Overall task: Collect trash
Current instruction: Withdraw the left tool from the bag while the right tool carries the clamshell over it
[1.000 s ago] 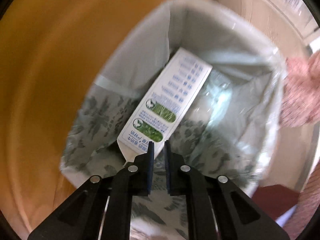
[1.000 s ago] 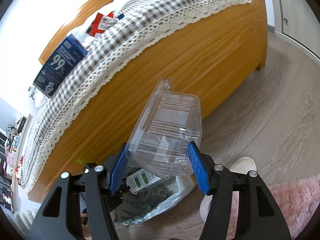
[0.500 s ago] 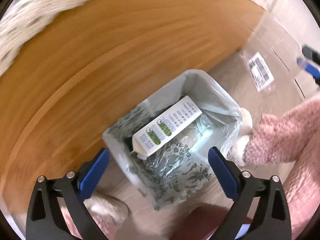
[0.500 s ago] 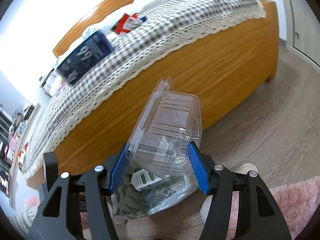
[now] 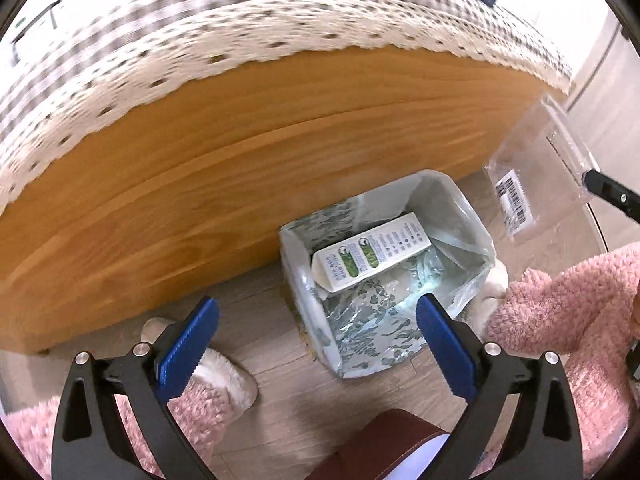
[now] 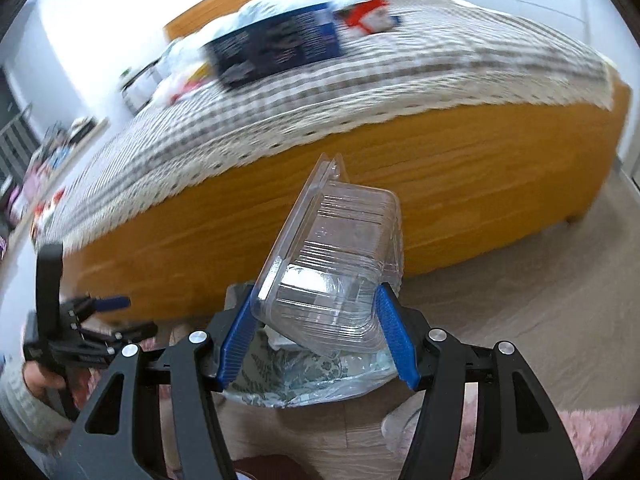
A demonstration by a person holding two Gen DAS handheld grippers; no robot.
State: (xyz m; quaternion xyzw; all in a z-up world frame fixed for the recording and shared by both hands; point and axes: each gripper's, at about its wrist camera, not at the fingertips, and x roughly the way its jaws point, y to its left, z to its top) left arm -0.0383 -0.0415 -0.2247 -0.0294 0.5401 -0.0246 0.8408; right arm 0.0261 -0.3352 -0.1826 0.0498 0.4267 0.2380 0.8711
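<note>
Above the small lined bin holding a white-and-green carton, the left gripper hangs with jaws wide apart and empty, while the right gripper is clamped on a clear plastic clamshell box.

Below the open jaws: bin mouth, partly filled by carton; bed frame close beyond.

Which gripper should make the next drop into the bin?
Right. The right gripper is clamped on the clear clamshell container just above the lined trash bin; the left gripper is open and empty.
</note>
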